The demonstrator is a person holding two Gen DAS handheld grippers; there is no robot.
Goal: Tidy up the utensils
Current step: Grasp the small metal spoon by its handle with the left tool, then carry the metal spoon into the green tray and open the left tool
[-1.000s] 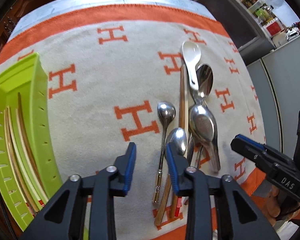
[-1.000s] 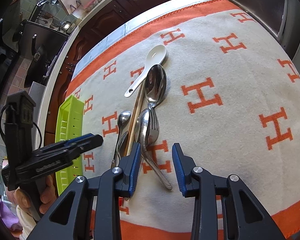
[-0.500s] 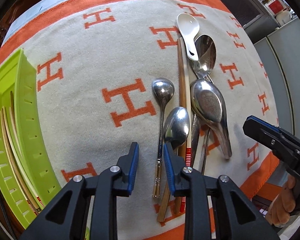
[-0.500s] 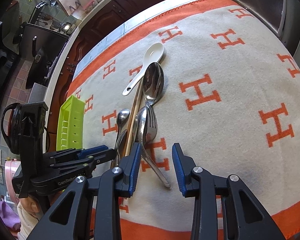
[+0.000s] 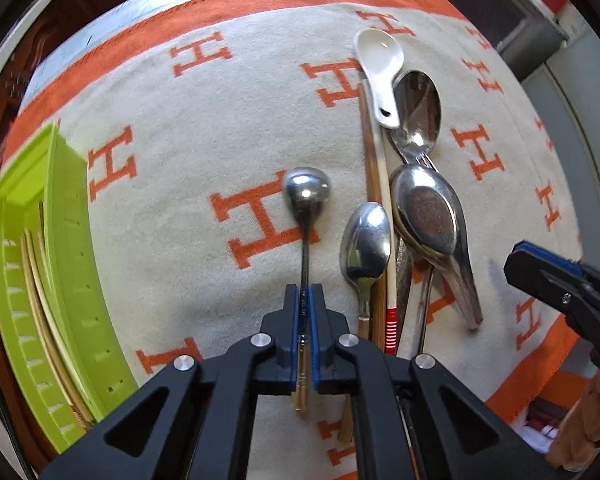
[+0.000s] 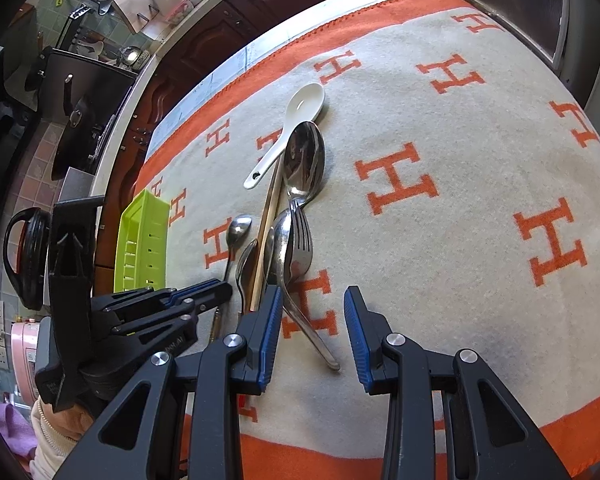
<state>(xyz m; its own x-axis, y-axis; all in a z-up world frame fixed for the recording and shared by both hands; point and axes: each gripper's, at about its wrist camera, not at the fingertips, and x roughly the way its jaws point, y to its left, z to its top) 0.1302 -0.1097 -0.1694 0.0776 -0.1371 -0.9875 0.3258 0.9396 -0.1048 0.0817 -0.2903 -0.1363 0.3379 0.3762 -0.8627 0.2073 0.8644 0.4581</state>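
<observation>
Left gripper (image 5: 304,300) clamped on the thin stem of the small steel spoon (image 5: 307,196), pads closed to a sliver around the shaft, gold-toned handle end sticking out below the jaws toward bottom centre of the left view. Spoon bowl at mid-frame, on the orange H of the blanket (image 5: 180,160); cannot tell whether lifted clear or resting on the cloth. Right gripper (image 6: 312,332) wide open, holding nothing, hovering at lower centre of its view over the tail of the long steel spoon handle. Remaining pile just right of the held spoon: second small spoon (image 5: 366,240), chopsticks (image 5: 374,184), large steel spoon (image 5: 428,212), fork (image 6: 300,236), white ceramic spoon (image 5: 380,60) at upper right. Green tray (image 5: 72,240) at left edge of the left view, chopsticks already lying inside. Step in hand, by judgement: pick of one spoon for transfer to tray. Next move likely calls for a straight lift clear of the neighbouring spoon, a carry leftward across the frame, spoon aligned with the tray's long axis before release. Thin stem: risk of pivoting in the pads.
</observation>
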